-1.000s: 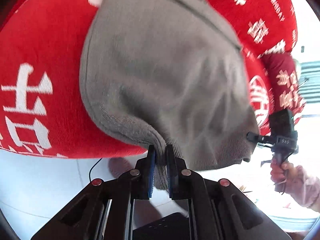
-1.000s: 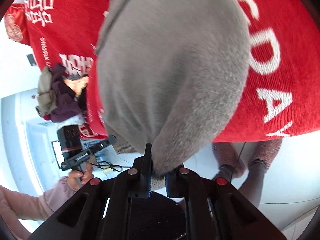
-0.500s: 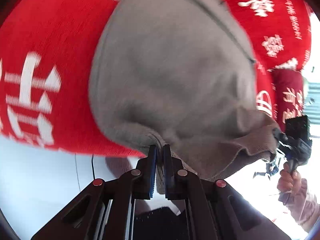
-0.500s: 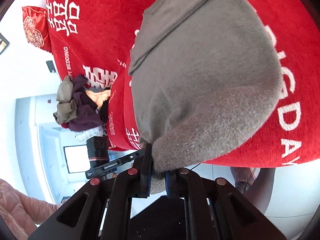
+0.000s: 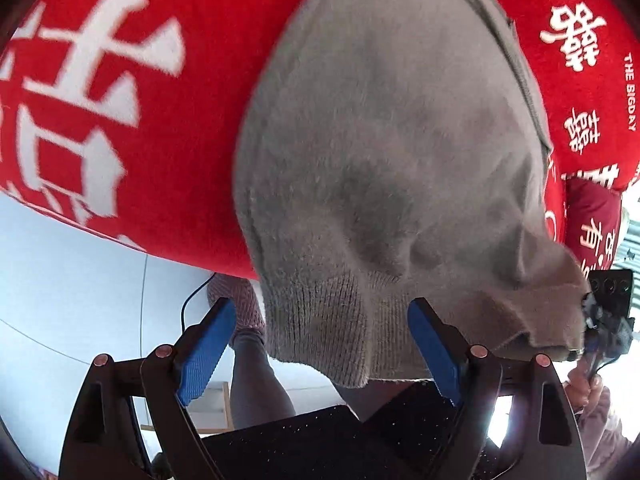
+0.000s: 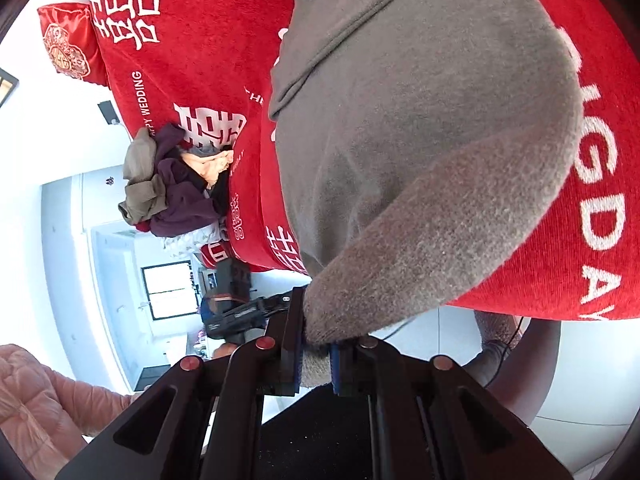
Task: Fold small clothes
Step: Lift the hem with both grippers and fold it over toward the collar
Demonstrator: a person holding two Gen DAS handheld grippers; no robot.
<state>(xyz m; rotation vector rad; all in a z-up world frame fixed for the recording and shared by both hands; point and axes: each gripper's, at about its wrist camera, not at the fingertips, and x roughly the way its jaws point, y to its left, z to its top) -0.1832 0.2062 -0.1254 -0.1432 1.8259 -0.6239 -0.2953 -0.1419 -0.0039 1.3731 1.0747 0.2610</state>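
A grey knitted sweater (image 5: pixel 392 152) lies on a red cover with white lettering (image 5: pixel 132 92). Its ribbed hem hangs over the near edge. My left gripper (image 5: pixel 320 344) is open, its blue pads (image 5: pixel 206 344) wide apart on either side of the hem. My right gripper (image 6: pixel 316 350) is shut on another corner of the grey sweater (image 6: pixel 420 152), which stretches away from its jaws over the red cover (image 6: pixel 192 52). The right gripper also shows in the left wrist view (image 5: pixel 604 320) at the sweater's far right corner.
A heap of purple, olive and peach clothes (image 6: pixel 176 184) lies on the red cover to the left. A red cushion (image 6: pixel 68 44) sits beyond it. The cover's edge drops to a pale tiled floor (image 5: pixel 80 280). A person's legs (image 5: pixel 256 368) stand close to the edge.
My left gripper has opened and let go of the sweater's hem, which now hangs between its pads. My right gripper stays shut on its corner and the view has shifted left.
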